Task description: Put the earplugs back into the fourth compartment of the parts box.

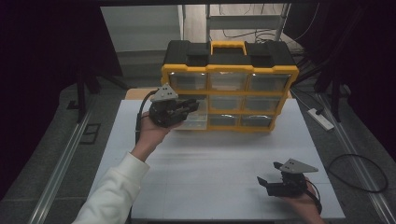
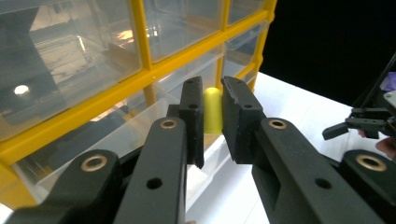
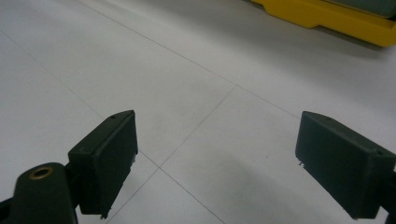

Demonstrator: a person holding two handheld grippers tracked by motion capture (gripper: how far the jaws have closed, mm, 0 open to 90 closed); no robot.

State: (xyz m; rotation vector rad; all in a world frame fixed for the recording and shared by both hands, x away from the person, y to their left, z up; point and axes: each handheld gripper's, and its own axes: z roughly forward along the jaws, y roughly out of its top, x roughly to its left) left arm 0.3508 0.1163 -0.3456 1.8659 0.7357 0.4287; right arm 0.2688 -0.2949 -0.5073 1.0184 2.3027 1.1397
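Note:
A yellow and black drawer organizer stands at the back of the white table. Its lower-left clear drawer is pulled out. My left gripper hovers just above that drawer, and in the left gripper view it is shut on a small rounded yellow piece, with the open drawer below. My right gripper rests low near the table's front right, jaws wide apart with bare table between them. It appears far off in the left gripper view too.
The organizer's yellow base lies ahead of the right gripper. A white power strip and cables lie on the floor to the right. Metal rails run along the floor on both sides. A shelf frame stands behind the organizer.

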